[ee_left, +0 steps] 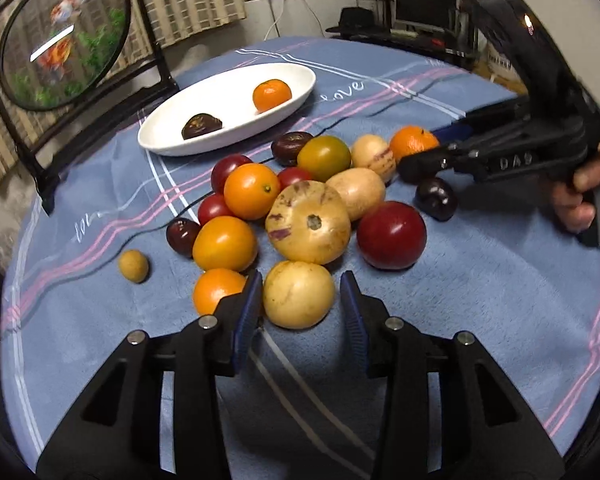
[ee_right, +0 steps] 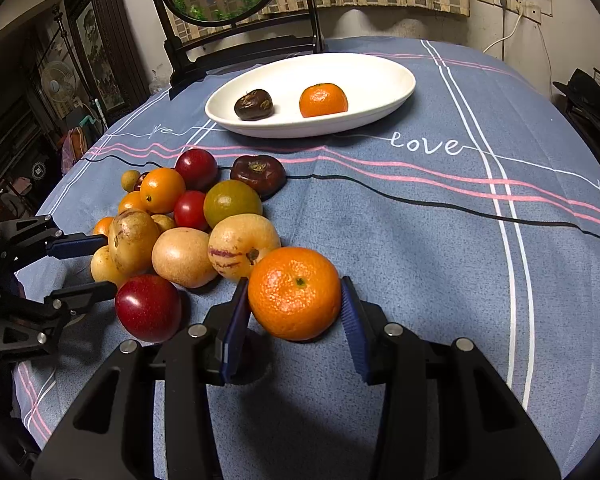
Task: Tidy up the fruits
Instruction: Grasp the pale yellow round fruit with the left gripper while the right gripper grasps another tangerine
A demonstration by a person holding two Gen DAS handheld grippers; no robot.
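Step in hand: pick-up of one fruit per tool for transfer to the dish.

Nearest, in the right wrist view, the right tool (ee_right: 296,304) has its two blue pads set against opposite sides of a mandarin (ee_right: 295,293). The pads touch the peel on both sides, so the fruit reads as gripped. It sits at the near right edge of the fruit pile; whether it is clear of the blue cloth on the desk (ee_right: 420,240) cannot be told.

In the left wrist view, the left tool (ee_left: 298,300) straddles a pale yellow round fruit (ee_left: 299,294) at the near edge of the pile. The left pad lies at the fruit's side, with a small orange fruit (ee_left: 216,290) just behind that pad. A narrow gap shows between the right pad and the fruit, so this grip is judged not complete; the jaws stand partly closed, holding nothing.

Beyond both tools lies the pile (ee_left: 308,222): pale striped fruits, red and dark plums, orange and green-yellow citrus, touching one another.

Farthest, the white oval dish (ee_right: 396,80) holds one mandarin and one dark fruit, well apart from the pile.

Next move, as a judgement:
1. Close the left tool until both pads bear on the pale fruit.
2. Lift each fruit straight up, so that neighbours are not rolled.
3. Carry over the pile to the dish.
4. Set down in a free part of the dish.

Risk: a round fruit may slip from an off-centre grip.
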